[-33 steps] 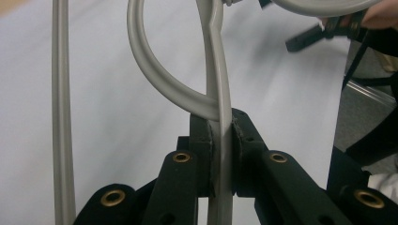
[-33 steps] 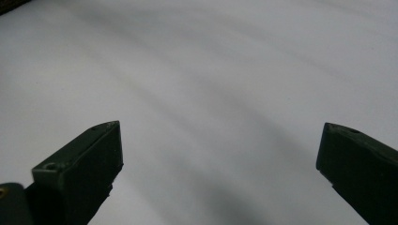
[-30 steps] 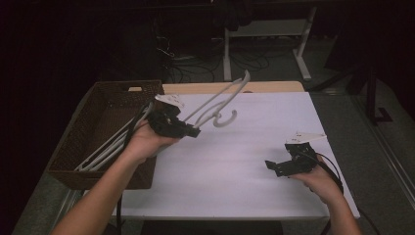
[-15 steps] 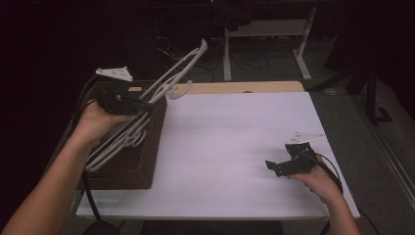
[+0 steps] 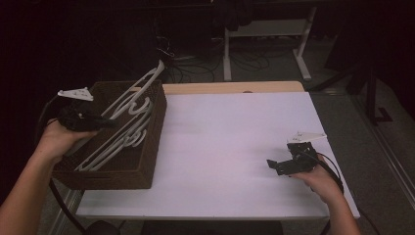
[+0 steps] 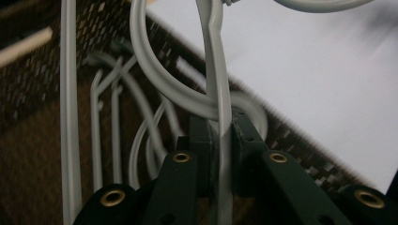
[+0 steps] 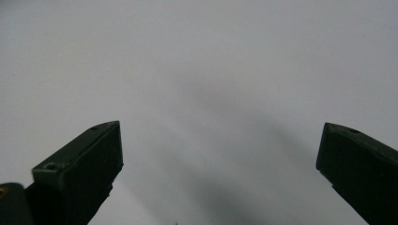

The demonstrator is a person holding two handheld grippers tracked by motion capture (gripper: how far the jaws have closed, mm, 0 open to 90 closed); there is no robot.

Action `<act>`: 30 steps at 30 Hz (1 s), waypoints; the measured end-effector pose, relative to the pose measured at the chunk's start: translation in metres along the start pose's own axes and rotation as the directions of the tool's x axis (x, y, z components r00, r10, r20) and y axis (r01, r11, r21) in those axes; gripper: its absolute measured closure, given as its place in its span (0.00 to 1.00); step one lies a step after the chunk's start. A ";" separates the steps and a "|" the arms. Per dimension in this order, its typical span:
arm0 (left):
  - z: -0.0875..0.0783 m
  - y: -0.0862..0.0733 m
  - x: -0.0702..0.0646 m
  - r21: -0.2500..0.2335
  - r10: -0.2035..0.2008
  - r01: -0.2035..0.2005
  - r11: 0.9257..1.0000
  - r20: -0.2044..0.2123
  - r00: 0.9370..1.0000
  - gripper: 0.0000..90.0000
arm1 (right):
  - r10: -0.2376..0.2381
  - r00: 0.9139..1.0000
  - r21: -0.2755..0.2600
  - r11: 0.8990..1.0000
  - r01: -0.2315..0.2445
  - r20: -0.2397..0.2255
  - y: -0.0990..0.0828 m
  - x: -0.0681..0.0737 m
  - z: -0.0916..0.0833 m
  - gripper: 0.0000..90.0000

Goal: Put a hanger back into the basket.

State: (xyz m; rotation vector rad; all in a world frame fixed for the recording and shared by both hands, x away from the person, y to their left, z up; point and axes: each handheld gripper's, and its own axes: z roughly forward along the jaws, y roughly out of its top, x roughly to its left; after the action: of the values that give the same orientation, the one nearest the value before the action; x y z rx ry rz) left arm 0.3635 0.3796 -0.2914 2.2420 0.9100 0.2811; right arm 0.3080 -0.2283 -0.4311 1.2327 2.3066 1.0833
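A white plastic hanger (image 5: 142, 86) slants up over the brown woven basket (image 5: 157, 128) at the table's left. My left gripper (image 5: 104, 121) is shut on its thin bar. In the left gripper view the hanger (image 6: 216, 70) runs upright between the pads of my left gripper (image 6: 219, 125), above the basket's weave (image 6: 42, 84). Several more white hangers (image 5: 119, 144) lie in the basket. My right gripper (image 5: 274, 164) rests low over the white table (image 5: 235, 132) at the front right. In the right gripper view, that gripper (image 7: 220, 140) stands open with nothing between its jaws.
The white tabletop (image 7: 211, 56) stretches between the basket and my right hand. A bare wooden strip (image 5: 230, 87) runs along the far edge. Beyond it stand desk legs (image 5: 303, 58) and cables (image 5: 244, 58) on the dark floor.
My left hand has carried the hanger leftward, from above the table's white surface to above the basket. The right hand and its gripper have stayed where they were.
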 end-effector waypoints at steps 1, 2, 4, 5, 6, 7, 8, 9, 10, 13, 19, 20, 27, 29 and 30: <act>0.001 -0.005 0.003 0.008 -0.008 0.008 1.000 -0.001 1.000 0.91 | 0.000 1.000 0.001 1.000 0.000 0.001 0.000 0.000 0.000 0.01; 0.002 -0.010 0.007 0.015 -0.015 0.015 1.000 -0.001 1.000 0.91 | 0.000 1.000 0.002 1.000 0.000 0.001 0.000 0.000 0.000 0.01; 0.003 -0.017 0.010 0.031 -0.021 0.021 0.999 -0.003 1.000 0.91 | 0.001 1.000 0.003 1.000 -0.001 0.002 0.000 0.000 0.001 0.01; 0.005 -0.020 0.011 0.039 -0.022 0.022 0.999 -0.005 1.000 0.91 | 0.001 1.000 0.003 1.000 -0.001 0.002 0.000 0.000 0.001 0.01; 0.006 -0.022 0.013 0.050 -0.023 0.023 0.998 -0.009 1.000 0.91 | 0.001 1.000 0.003 1.000 -0.001 0.002 0.000 0.000 0.001 0.01; 0.007 -0.026 0.014 0.059 -0.026 0.026 0.998 -0.006 1.000 0.91 | 0.002 1.000 0.005 1.000 -0.002 0.003 0.000 0.000 0.001 0.01; 0.008 -0.029 0.015 0.054 -0.031 0.031 0.998 0.003 1.000 0.91 | 0.001 1.000 0.006 1.000 -0.001 0.004 0.000 -0.001 0.001 0.01; 0.010 -0.031 0.015 0.050 -0.037 0.036 0.998 0.010 0.999 0.91 | 0.002 1.000 0.007 1.000 -0.002 0.005 -0.001 -0.001 0.001 0.01; 0.011 -0.032 0.016 0.054 -0.039 0.039 0.998 0.014 0.999 0.91 | 0.002 1.000 0.008 1.000 -0.003 0.006 -0.001 -0.001 0.001 0.01; 0.016 -0.036 0.013 0.059 -0.037 0.036 0.998 0.021 0.999 0.91 | 0.005 1.000 0.006 1.000 -0.005 0.006 -0.001 -0.001 0.000 0.01; 0.020 -0.041 0.011 0.077 -0.039 0.037 0.996 0.029 0.999 0.91 | 0.007 1.000 0.006 1.000 -0.007 0.005 -0.002 -0.002 0.000 0.01; 0.021 -0.043 0.012 0.082 -0.041 0.039 0.996 0.027 0.999 0.91 | 0.007 1.000 0.006 1.000 -0.007 0.005 -0.002 -0.002 0.000 0.01; 0.036 -0.052 0.020 0.117 -0.071 0.068 0.991 0.022 0.997 0.90 | 0.004 1.000 0.005 1.000 -0.004 0.001 -0.001 -0.001 0.000 0.01; 0.038 -0.053 0.020 0.136 -0.053 0.056 0.989 -0.029 0.998 0.76 | 0.004 1.000 0.005 1.000 -0.004 0.000 -0.001 -0.001 0.000 0.01; 0.039 -0.054 0.020 0.139 -0.052 0.057 0.989 -0.041 0.998 0.68 | 0.001 1.000 0.004 1.000 -0.001 0.000 0.000 -0.001 0.000 0.01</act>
State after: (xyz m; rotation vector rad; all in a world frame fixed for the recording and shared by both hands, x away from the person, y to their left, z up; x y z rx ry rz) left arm 0.3664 0.4005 -0.3572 2.3423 1.0382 0.2411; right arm 0.3085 -0.2297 -0.4314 1.2359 2.3091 1.0793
